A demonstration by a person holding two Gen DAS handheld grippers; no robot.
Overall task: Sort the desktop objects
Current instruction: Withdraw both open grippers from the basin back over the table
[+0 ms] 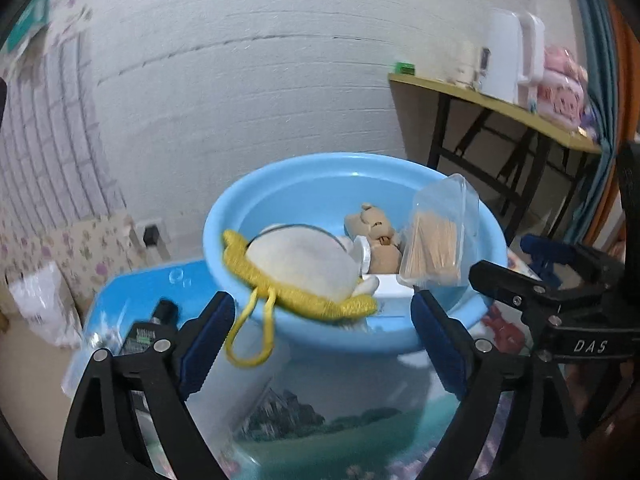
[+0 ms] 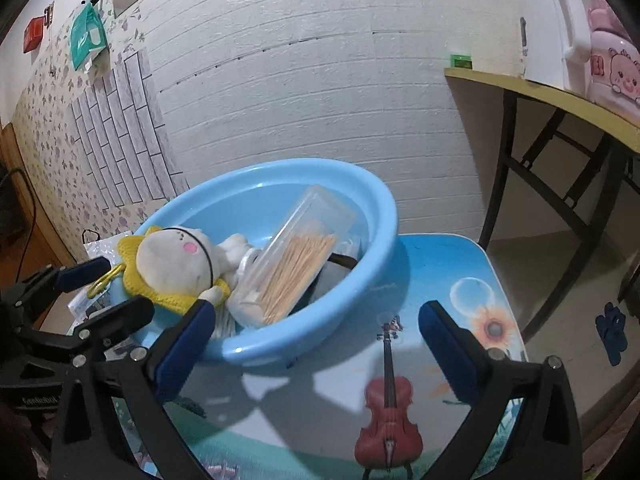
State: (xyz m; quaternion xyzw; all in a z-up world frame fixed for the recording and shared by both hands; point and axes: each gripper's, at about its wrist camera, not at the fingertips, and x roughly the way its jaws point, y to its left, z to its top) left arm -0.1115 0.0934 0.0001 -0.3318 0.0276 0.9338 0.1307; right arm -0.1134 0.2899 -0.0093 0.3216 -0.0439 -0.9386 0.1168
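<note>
A light blue basin (image 1: 214, 236) (image 2: 384, 216) stands on a small picture-printed table (image 2: 440, 264). In it lie a white plush doll with a yellow hood (image 1: 300, 260) (image 2: 172, 260), a small brown bear (image 1: 376, 228) and a clear box of toothpicks (image 1: 436, 240) (image 2: 296, 268). The doll hangs over the near rim, its yellow loop dangling outside. My left gripper (image 1: 322, 304) is open just in front of the doll, its pads not touching it. My right gripper (image 2: 316, 312) is open at the basin's near edge, holding nothing. Each gripper shows in the other's view (image 1: 516, 260) (image 2: 108, 290).
A small dark bottle-like item (image 1: 160, 320) and a pale packet (image 1: 240, 380) lie on the table left of the basin. A yellow folding table (image 2: 560, 92) with a white kettle (image 2: 548, 20) stands at the right against the white brick wall. The table's right half bears a violin print (image 2: 388, 408).
</note>
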